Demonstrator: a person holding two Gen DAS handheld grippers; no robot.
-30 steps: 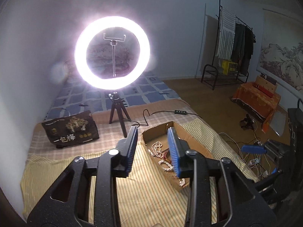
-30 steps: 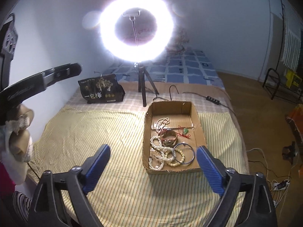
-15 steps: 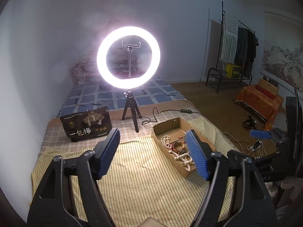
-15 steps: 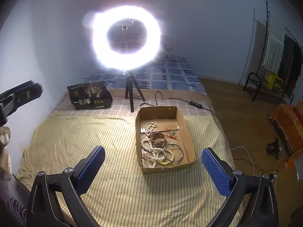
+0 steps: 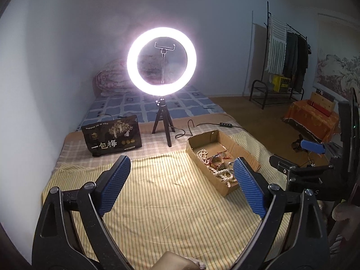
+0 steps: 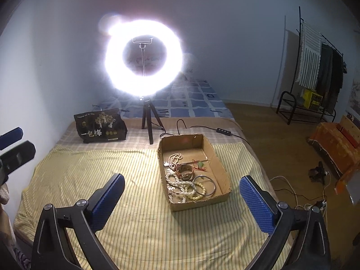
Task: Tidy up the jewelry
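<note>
Nothing has been sorted yet, as far as the views show: all the jewelry (image 6: 187,180) lies heaped in the open cardboard box (image 6: 219,164), which sits on the bed (image 6: 90,175) over the yellow striped cover, at about 5 o'clock from the ring light (image 6: 144,60) on its small tripod. In the right wrist view the pile reads as white bead strands (image 6: 174,158) toward the 12 o'clock end of the box, a brown bangle (image 6: 185,172) in the middle with a bit of red cord and green at its 2 o'clock, and a thin metal bangle (image 6: 205,185) beside a pale bead bracelet at the 6 o'clock end. The strands overlap and look tangled, so separating them is probably the bulk of the work left. The right hand-held gripper (image 6: 183,202) hangs well above the bed, spread wide and holding nothing, with the box between its pads. The left hand-held gripper (image 5: 181,186) is likewise spread wide and empty, with the box at its 2 o'clock. A dark printed bag (image 6: 100,126) stands at 9 o'clock from the tripod.
</note>
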